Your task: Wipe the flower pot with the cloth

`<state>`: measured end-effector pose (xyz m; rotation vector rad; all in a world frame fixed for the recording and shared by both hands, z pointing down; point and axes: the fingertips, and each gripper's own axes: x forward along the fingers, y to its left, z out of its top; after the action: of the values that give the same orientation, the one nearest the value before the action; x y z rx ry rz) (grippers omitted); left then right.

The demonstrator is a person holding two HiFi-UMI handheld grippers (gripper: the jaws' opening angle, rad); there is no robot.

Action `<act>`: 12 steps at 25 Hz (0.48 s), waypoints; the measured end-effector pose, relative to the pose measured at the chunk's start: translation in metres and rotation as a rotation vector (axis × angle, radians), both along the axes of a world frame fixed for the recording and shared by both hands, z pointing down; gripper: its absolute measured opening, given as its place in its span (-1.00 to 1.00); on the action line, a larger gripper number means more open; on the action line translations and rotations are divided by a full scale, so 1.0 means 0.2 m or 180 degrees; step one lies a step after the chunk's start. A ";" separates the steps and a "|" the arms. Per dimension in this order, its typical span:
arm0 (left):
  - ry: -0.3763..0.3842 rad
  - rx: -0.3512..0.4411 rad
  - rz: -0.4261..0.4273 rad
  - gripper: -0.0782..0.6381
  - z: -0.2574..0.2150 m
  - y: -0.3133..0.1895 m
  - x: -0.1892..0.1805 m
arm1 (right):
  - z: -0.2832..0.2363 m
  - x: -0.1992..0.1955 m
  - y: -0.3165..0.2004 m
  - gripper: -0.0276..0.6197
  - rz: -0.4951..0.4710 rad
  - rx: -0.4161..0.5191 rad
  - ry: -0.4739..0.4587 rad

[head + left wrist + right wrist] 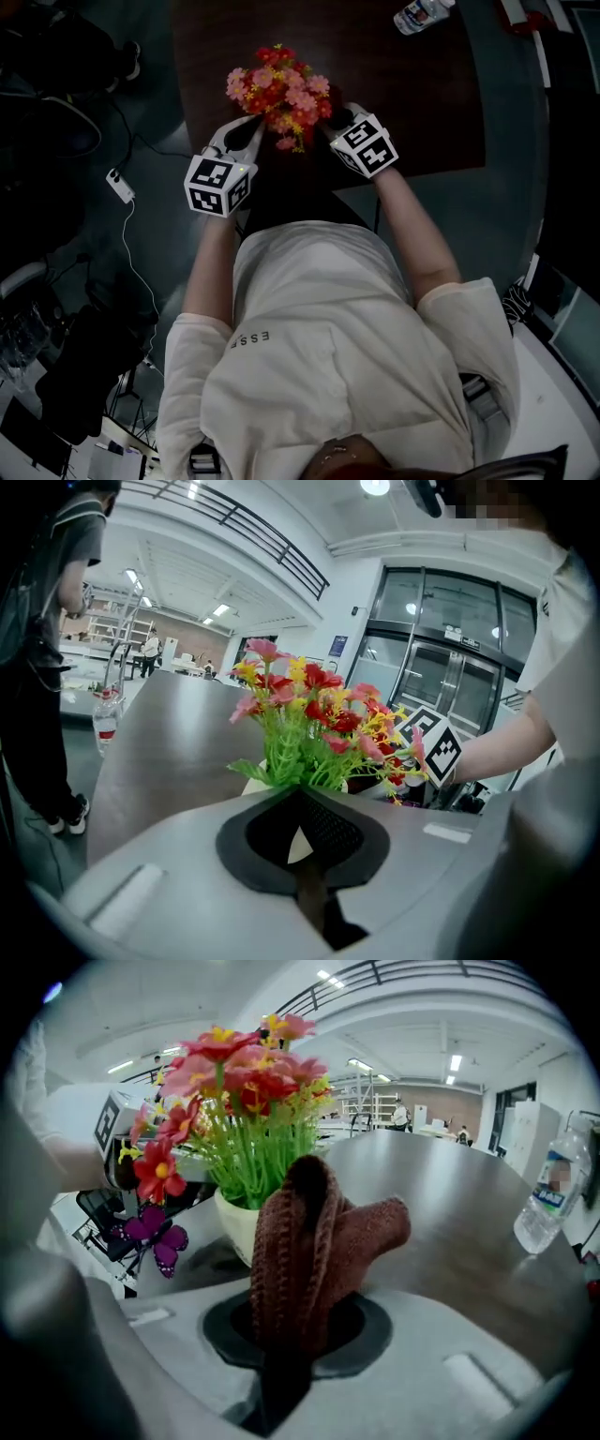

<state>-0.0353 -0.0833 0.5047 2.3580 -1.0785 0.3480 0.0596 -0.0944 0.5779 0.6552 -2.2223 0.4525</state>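
My right gripper (341, 119) grips the bunched brown cloth (309, 1241), just beside the cream flower pot (234, 1218). My left gripper (246, 133) is clenched shut at the pot's opposite side, close to it. The pot stands on the dark table (412, 103).

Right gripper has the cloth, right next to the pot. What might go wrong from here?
1. The flowers spread wider than the flower pot, so the cloth or the right gripper may snag stems on the way in.
2. The left gripper is shut at the pot's rim, but a firm hold isn't clear. A sideways wipe might tip or slide the pot.
3. The cloth is bunched into a wad, so it may wipe only a narrow patch.
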 end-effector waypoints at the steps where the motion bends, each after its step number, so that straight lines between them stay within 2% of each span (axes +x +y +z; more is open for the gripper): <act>1: -0.0019 -0.0003 0.0025 -0.75 0.00 0.00 -0.01 | 0.00 -0.01 0.03 -0.78 0.0010 -0.0020 0.0026; 4: -0.0025 -0.0035 0.0105 -0.75 -0.01 0.00 -0.01 | -0.01 -0.03 0.14 -0.77 -0.0057 -0.0156 0.0028; 7: 0.0019 -0.0031 0.0135 -0.75 -0.01 0.01 -0.01 | -0.03 -0.05 0.23 -0.77 -0.0104 -0.0353 -0.0150; 10: 0.0026 -0.0019 0.0106 -0.75 -0.02 0.00 -0.01 | -0.06 0.00 0.21 -0.77 0.0046 -0.0456 -0.0389; 12: -0.0016 -0.0022 0.0095 -0.75 -0.01 0.00 0.00 | -0.07 0.08 0.15 -0.77 0.0132 -0.0434 -0.0412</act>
<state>-0.0346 -0.0830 0.5035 2.3703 -1.0435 0.3681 0.0757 -0.0643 0.5643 0.6155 -2.2782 0.6783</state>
